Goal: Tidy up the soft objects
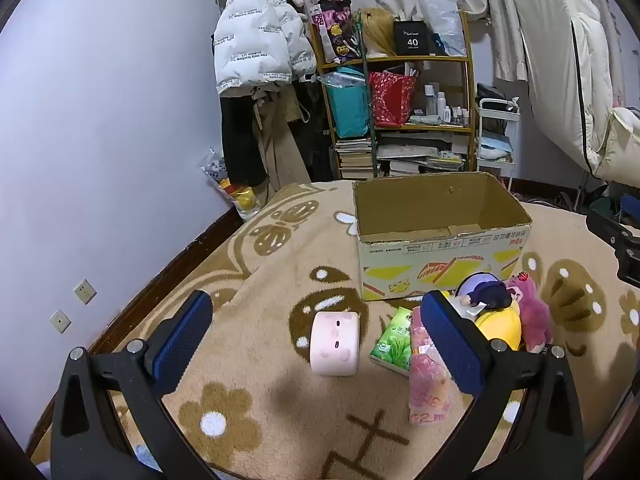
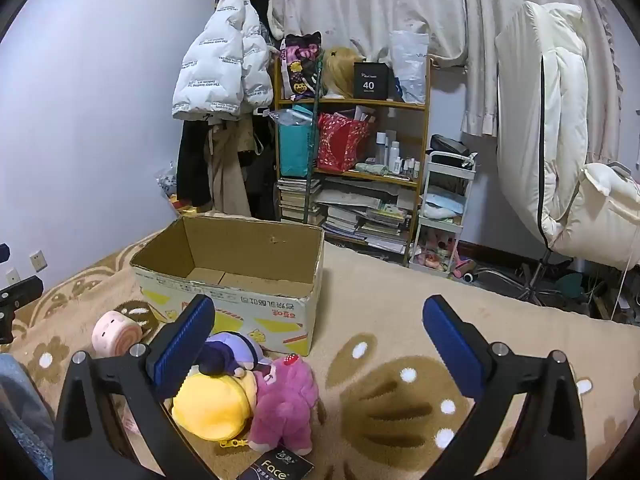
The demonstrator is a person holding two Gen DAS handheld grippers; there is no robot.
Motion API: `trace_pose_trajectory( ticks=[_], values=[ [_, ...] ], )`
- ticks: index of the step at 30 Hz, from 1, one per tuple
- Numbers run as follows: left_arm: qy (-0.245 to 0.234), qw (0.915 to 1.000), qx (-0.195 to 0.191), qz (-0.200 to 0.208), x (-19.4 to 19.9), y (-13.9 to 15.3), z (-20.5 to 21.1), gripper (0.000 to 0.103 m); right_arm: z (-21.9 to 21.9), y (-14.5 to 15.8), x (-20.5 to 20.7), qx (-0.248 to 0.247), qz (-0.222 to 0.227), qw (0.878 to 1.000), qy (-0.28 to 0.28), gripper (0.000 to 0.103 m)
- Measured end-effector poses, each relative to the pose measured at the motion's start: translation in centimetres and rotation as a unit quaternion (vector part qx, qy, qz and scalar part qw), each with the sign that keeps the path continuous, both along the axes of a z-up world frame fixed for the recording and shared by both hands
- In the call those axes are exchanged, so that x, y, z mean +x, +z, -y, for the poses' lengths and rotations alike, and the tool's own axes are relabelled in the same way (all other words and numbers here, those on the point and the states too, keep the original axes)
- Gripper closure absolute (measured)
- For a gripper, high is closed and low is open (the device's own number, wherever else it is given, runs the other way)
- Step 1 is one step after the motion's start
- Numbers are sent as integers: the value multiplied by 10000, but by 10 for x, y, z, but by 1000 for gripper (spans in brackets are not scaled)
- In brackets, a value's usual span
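Left wrist: both claws (image 1: pixel 316 334) (image 2: pixel 316 334) released, box (image 1: pixel 440 236) empty; your wide grab may snag the tissue pack (image 1: pixel 394 338) alongside the pink roll (image 1: pixel 335 342).

The scene is viewed from low over the blanket (image 1: pixel 280 400), facing the shelf (image 1: pixel 394 92); the left view is set left of the box (image 1: pixel 440 256), near the pink roll (image 1: pixel 335 342); the right is set right, near the plush toys (image 2: pixel 248 396); box, toys and shelf are shared.
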State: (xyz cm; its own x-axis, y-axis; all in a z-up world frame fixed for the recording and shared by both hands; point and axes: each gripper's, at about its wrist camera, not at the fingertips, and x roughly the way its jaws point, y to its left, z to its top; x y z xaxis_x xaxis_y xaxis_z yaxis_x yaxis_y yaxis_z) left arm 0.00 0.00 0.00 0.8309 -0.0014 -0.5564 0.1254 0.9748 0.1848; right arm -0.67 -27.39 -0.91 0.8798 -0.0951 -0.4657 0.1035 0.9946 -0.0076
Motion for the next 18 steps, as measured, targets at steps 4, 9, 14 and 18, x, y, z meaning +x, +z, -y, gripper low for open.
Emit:
trace_pose_trajectory(
  ticks=[4, 9, 14, 18],
  values=[
    [12, 10000, 21, -15, 0, 0, 0, 0, 0, 0, 0, -20, -13, 10000, 4, 0],
    [27, 10000, 24, -28, 0, -1, 1, 0, 1, 0, 0, -29, 11, 10000, -8, 0],
    [15, 10000, 23, -18, 2, -2, 3, 0, 1, 0, 0, -38, 24, 10000, -4, 0],
    [33, 10000, 18, -21, 2, -2, 3, 0, 1, -1, 0, -41, 28, 10000, -8, 0]
  ],
)
